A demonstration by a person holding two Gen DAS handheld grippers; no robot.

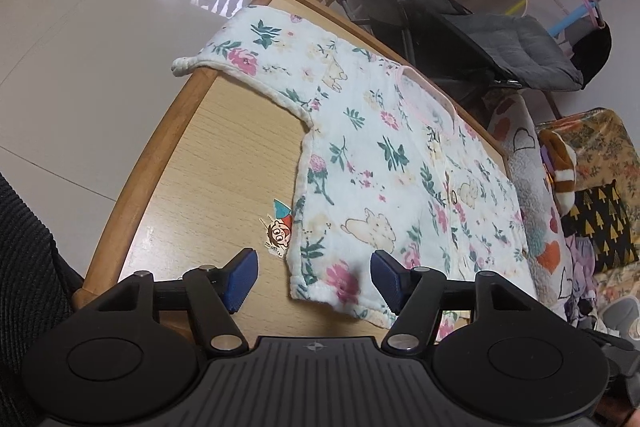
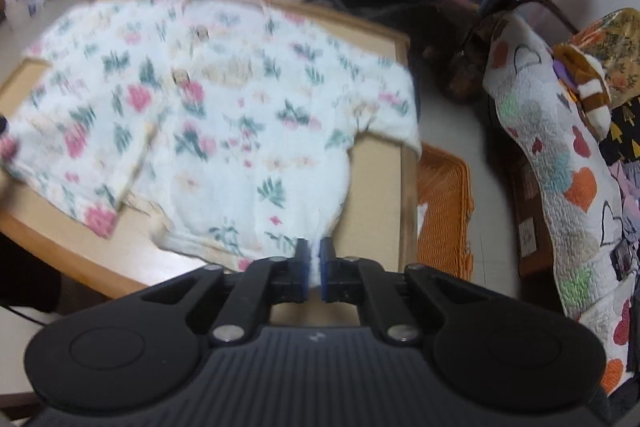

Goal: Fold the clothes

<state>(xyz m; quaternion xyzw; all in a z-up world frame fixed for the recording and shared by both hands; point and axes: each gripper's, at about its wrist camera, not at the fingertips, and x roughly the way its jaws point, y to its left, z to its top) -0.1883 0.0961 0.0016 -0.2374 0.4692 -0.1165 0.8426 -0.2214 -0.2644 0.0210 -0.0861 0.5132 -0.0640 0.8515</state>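
Right now the left gripper stands wide, its blue pads either side of the shirt's near hem corner without pressing it; that corner lies loose between them on the table. The right gripper is pinched shut on the shirt's other hem corner, a sliver of white cloth showing between its pads at the table's near edge. The shirt, white with pink flowers and green leaves, is spread flat across the table with its buttoned front up; one sleeve hangs off the table's far left corner, the other reaches the table's right edge. Beside the shirt's left side a cartoon sticker sits on the table, partly under the cloth. Just right of the table stands an orange basket, and behind the table a dark stroller.
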